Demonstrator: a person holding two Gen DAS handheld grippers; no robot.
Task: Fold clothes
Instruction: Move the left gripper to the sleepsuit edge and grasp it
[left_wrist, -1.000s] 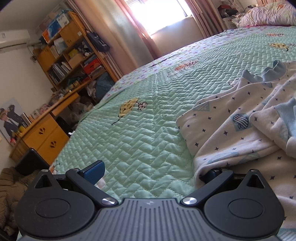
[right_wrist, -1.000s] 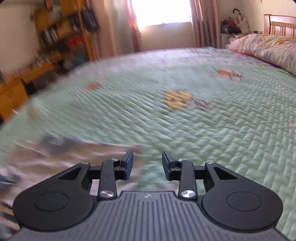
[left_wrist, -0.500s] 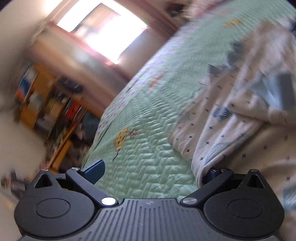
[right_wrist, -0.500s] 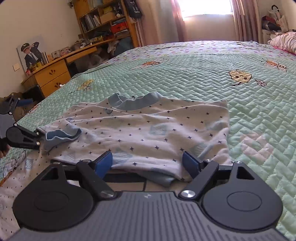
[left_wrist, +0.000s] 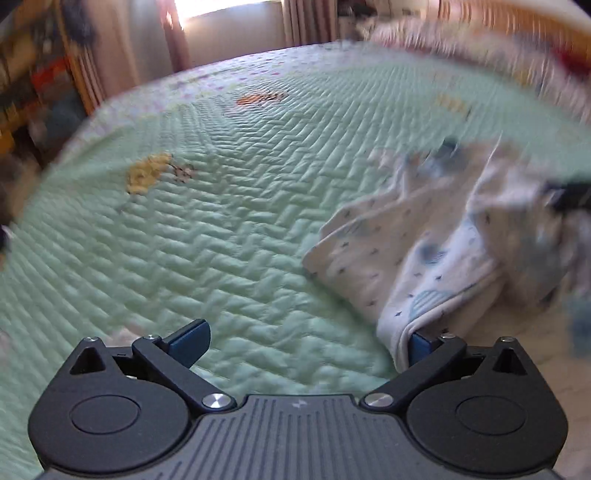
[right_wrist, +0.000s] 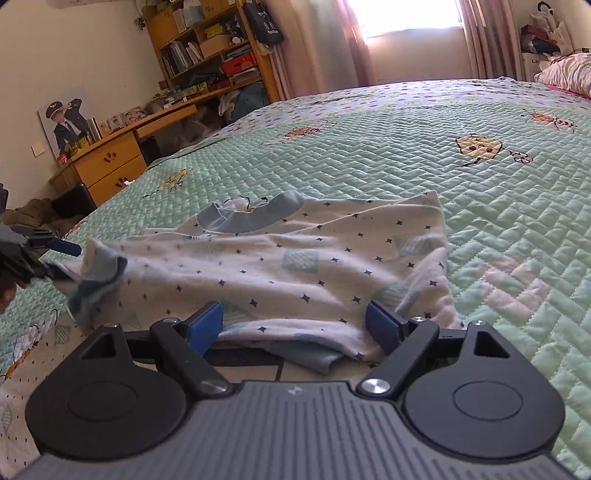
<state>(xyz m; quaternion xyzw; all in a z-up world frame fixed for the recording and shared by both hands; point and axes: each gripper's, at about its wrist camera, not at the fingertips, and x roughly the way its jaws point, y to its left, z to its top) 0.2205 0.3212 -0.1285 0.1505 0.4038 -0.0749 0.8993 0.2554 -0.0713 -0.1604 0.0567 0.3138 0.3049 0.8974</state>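
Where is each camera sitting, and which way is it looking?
Left wrist view: rides on the left claw, looking down over the green bedspread towards the window; only its two wide-apart fingers show, with the blurry star-print shirt at right.
Right wrist view: rides on the right claw, facing the shirt, desk and bookshelf; its jaws are opening with the shirt's hem between them, and the left claw peeks in at the left edge.
Both views share the shirt, bedspread and window.

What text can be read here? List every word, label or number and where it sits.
None can be read.
Books and boxes on the shelf: print too small.
Box by the window: letters cut off, unreadable.
Shirt and quilt: patterns only.
Left wrist view: blurred.
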